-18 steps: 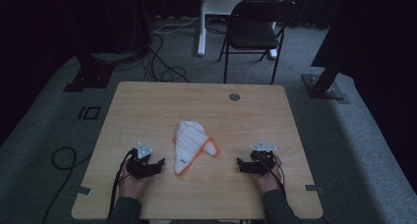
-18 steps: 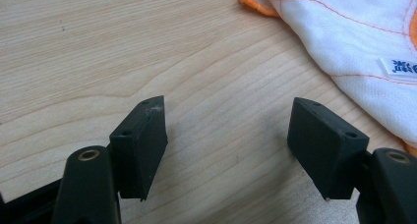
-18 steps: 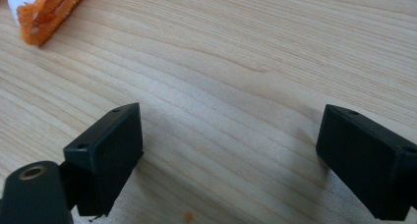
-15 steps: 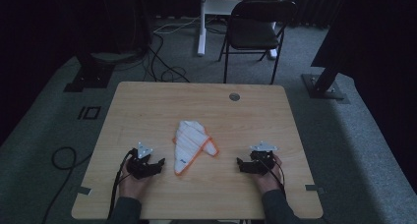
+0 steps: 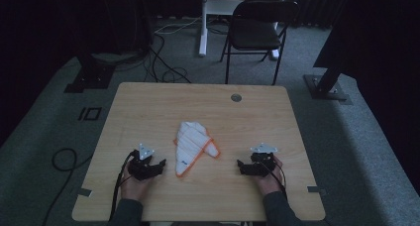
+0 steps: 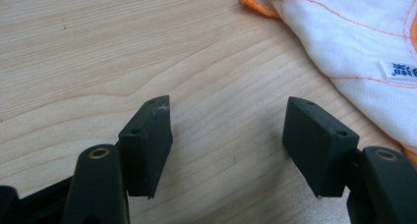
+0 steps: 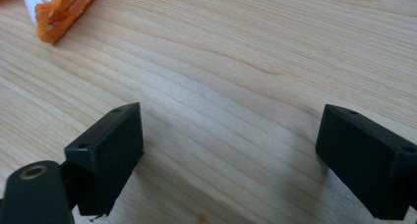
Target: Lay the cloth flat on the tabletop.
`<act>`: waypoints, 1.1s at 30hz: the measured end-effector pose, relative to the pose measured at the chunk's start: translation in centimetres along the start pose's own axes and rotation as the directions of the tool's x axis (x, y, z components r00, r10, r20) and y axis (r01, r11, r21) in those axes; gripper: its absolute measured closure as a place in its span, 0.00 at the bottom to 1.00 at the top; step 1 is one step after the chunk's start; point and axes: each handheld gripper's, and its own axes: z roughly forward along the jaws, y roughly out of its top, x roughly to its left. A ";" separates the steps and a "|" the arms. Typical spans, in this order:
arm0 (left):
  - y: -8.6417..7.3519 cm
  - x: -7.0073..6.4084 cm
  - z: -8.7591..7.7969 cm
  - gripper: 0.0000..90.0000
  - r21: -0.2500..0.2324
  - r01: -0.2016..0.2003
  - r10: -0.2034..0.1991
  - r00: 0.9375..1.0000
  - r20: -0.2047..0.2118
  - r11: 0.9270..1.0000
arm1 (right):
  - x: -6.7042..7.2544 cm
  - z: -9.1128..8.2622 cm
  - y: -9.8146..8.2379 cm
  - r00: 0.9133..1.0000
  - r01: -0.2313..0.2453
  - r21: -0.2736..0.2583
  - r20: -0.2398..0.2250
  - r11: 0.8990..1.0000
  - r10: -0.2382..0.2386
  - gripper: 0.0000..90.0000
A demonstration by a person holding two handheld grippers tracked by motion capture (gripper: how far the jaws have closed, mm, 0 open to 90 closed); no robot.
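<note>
Both grippers, left gripper (image 5: 161, 165) and right gripper (image 5: 241, 165), are sitting wide open, gripping nothing, mid-frame. The left gripper view is showing a blue label (image 6: 404, 69) on the folded white orange-edged cloth (image 5: 193, 144).

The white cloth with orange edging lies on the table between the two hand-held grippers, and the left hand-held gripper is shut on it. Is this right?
Not quite. The left hand-held gripper is open, with bare table between its jaws, as the left gripper view shows. The cloth does lie between it and the right hand-held gripper.

Wooden table (image 5: 148, 107), folded white orange-edged cloth (image 5: 192, 141) on it
</note>
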 end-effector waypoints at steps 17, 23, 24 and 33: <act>0.0 -0.9 -0.6 0.59 0.008 -0.021 0.021 1.000 -0.002 1.000 | 0.1 -0.1 0.0 1.000 0.002 -0.006 -0.004 1.000 -0.002 0.14; -0.1 -1.1 -1.1 0.59 -0.001 -0.022 0.022 1.000 0.015 1.000 | 0.1 -0.1 0.0 1.000 0.003 -0.006 -0.004 1.000 -0.003 0.14; -0.1 -1.2 -1.2 0.59 -0.006 -0.018 0.018 1.000 0.019 1.000 | 0.1 -0.1 0.0 1.000 0.002 -0.005 -0.004 1.000 -0.002 0.14; -0.3 -2.3 -2.3 0.58 -0.029 -0.041 0.043 0.998 0.044 0.999 | 0.1 -0.1 0.0 1.000 0.002 -0.006 -0.004 1.000 -0.002 0.15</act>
